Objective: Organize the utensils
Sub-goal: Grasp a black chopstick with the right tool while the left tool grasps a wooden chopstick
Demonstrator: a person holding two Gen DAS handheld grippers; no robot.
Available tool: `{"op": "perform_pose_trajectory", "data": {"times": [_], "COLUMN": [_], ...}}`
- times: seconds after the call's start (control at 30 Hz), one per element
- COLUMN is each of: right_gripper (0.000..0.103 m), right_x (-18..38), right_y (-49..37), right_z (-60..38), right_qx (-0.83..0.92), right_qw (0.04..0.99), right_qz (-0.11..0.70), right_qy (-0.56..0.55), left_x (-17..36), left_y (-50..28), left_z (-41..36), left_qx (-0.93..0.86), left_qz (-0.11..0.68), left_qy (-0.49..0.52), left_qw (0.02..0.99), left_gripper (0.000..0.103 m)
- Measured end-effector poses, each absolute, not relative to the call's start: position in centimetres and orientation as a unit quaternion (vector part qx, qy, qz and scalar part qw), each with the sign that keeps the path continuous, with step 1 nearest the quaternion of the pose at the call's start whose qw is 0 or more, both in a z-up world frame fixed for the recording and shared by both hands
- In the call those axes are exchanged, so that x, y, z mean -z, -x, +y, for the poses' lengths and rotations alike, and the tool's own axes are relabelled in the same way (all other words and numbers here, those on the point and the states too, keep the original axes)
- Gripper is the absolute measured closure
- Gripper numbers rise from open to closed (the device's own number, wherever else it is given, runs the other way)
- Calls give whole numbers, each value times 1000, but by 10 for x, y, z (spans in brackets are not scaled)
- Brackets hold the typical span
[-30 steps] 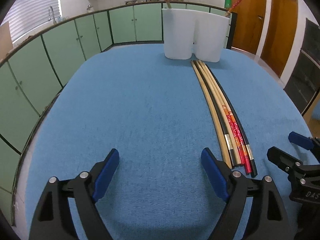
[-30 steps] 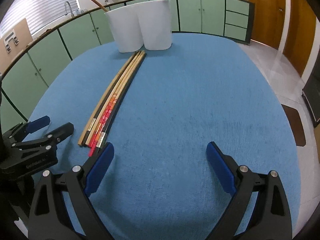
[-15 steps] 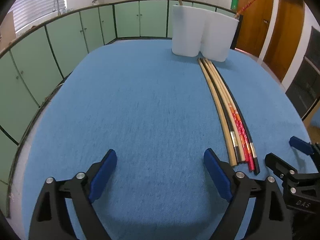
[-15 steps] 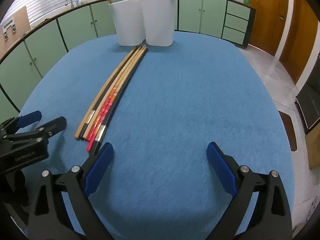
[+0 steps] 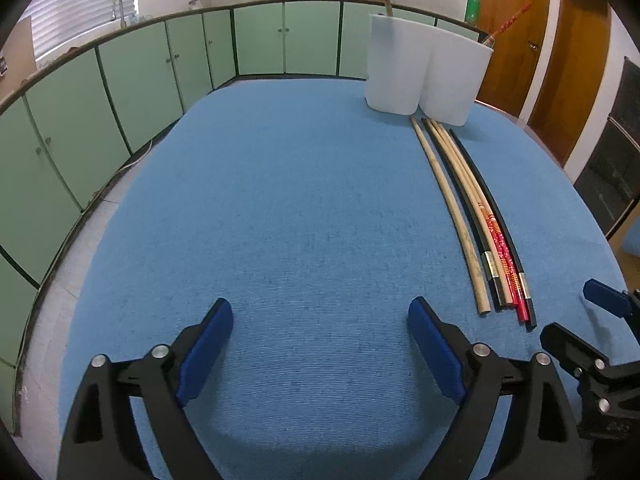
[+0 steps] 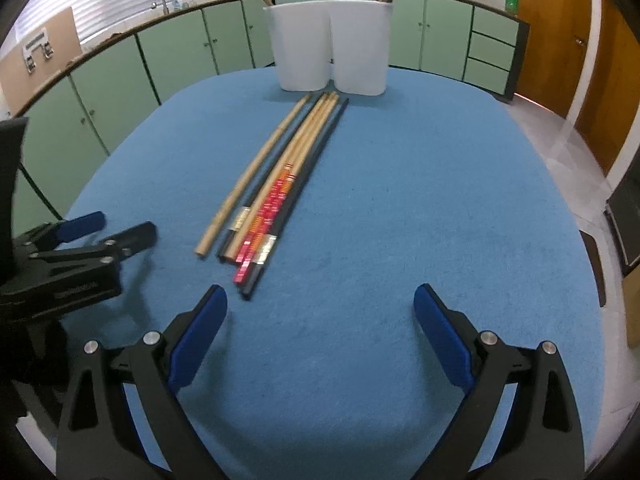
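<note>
Several chopsticks [image 5: 476,216] lie side by side on the blue table: plain wood, black and red-patterned ones; in the right wrist view they [image 6: 280,184] run from near my fingers toward a white two-compartment holder [image 6: 330,46]. The holder [image 5: 428,68] stands at the far side with one stick leaning in each compartment. My left gripper [image 5: 320,320] is open and empty, left of the sticks' near ends. My right gripper [image 6: 320,308] is open and empty, just behind the sticks' near ends.
The blue cloth-covered table [image 5: 280,200] is oval with edges falling off on all sides. Green cabinets [image 5: 120,80] ring the room behind. Wooden doors [image 5: 520,32] stand at the right. The left gripper shows in the right wrist view [image 6: 116,232], at the left.
Both grippers have risen and tilted, so the holder and sticks sit lower in view. The right gripper has swung left, centring on the chopsticks. Both stay open.
</note>
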State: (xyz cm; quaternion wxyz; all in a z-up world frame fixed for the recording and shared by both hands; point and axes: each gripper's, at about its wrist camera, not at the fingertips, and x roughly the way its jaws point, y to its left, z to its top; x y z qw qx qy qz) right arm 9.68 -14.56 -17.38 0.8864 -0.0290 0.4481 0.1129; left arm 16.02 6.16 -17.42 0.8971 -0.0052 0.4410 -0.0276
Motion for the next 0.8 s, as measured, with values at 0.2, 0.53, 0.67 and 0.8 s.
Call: {"op": "perform_pose_trajectory", "data": {"times": [0.2,0.53,0.67,0.8], "right_gripper": [16,23,37,58], "right_x": [185,179,177,179], "right_y": [-101,-94,-90,-93], "right_z": [-131,-176,-172,-161], "right_qx": [-93,-59,-91,-98], "right_qw": [885,893,893,893], "right_qz": [448,445,440,439], "right_qy": [80,35,13,25], "left_x": [175,175,175,176], "left_y": [-162,-161,-160,-159], "left_z": [59,58,58,57], "left_qx": [32,33,33,33], "left_qz": [443,443,443,442], "left_qy": [0,-2,-3,-5], "left_qw": [896,896,896,896], "left_gripper": [11,10,10,10]}}
